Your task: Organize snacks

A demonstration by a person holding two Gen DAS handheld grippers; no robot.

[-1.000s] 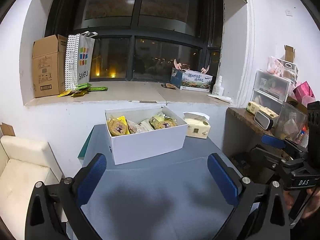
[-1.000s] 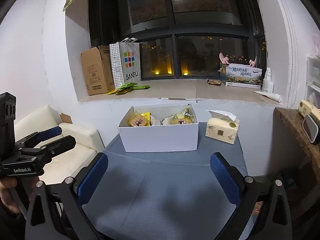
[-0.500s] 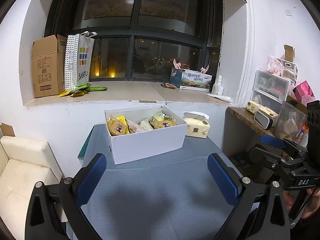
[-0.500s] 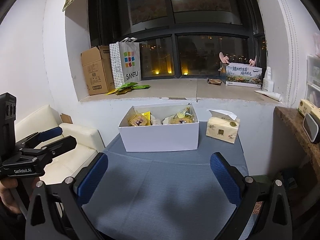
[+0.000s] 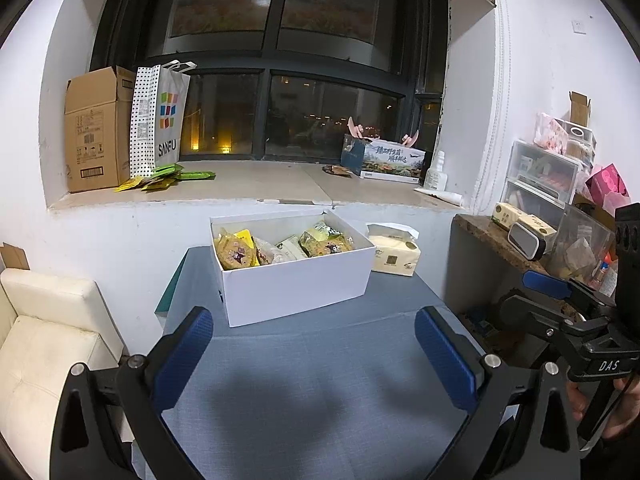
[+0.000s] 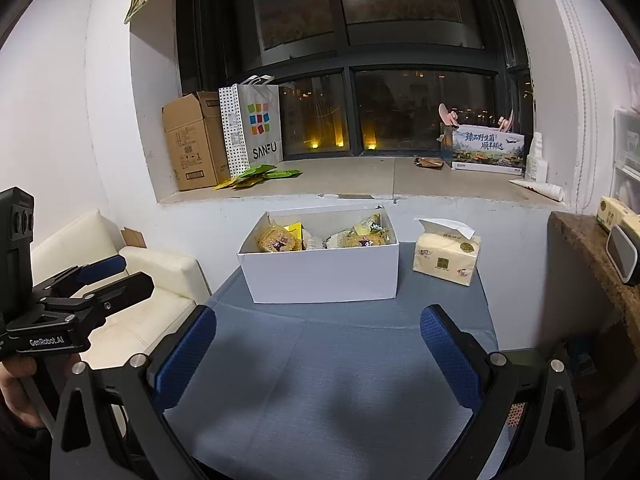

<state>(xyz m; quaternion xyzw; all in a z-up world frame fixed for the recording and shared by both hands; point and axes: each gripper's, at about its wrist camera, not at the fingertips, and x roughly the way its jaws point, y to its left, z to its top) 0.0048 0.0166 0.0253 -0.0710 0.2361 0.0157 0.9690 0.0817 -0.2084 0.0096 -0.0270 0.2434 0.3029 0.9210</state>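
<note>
On the table (image 5: 320, 380), the box (image 5: 296, 280) sits at 12 o'clock with snack packets (image 5: 280, 246) in it; the tissue pack (image 5: 394, 254) lies just beside it at 2 o'clock, windowsill (image 5: 260, 186) behind both

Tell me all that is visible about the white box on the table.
The white box is rectangular, seemingly cardboard, with no lid on it. It stands upright on the blue-grey table, near the wall below the windowsill. Several wrapped snacks, mostly yellow, lie inside. A tissue pack stands apart beside it. No tongs touch it.
</note>
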